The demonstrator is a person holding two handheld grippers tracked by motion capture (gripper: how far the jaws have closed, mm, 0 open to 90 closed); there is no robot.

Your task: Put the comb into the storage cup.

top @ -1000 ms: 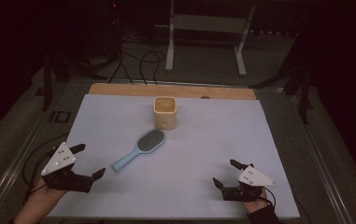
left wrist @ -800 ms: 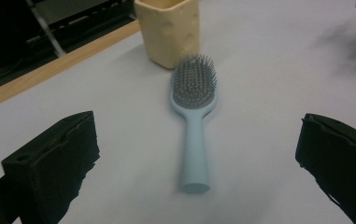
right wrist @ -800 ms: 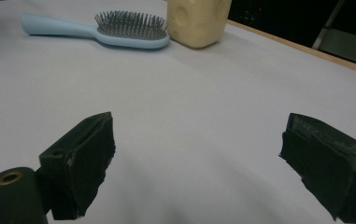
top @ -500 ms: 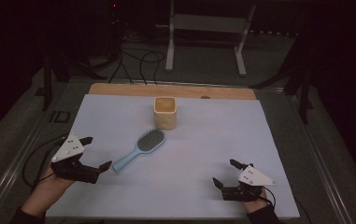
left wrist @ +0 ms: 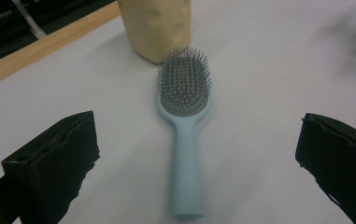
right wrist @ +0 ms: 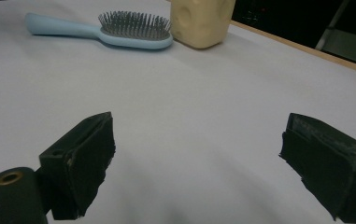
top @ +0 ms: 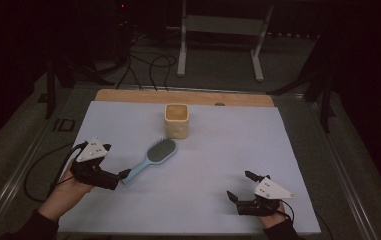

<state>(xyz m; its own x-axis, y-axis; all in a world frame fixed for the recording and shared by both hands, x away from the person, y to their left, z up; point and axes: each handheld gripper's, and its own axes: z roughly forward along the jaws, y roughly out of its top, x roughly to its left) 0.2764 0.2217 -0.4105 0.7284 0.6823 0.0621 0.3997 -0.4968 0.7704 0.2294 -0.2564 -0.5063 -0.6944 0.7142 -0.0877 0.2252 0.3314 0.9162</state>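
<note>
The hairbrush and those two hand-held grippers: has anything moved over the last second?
The left hand-held gripper has moved forward and inward toward the hairbrush, and now sits open right at the end of its handle, which lies between the jaws in the left gripper view. It has not closed on it. The hairbrush, the beige cup and the open right hand-held gripper stayed where they were.

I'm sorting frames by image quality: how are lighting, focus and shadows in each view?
High view: dim, room behind nearly black, only the pale table lit; hairbrush small but distinct. Left gripper view: hairbrush bristles sharp, near jaws soft, a blurry shadow top right. Right gripper view: even light, beige cup and jaws slightly soft, no glare.
</note>
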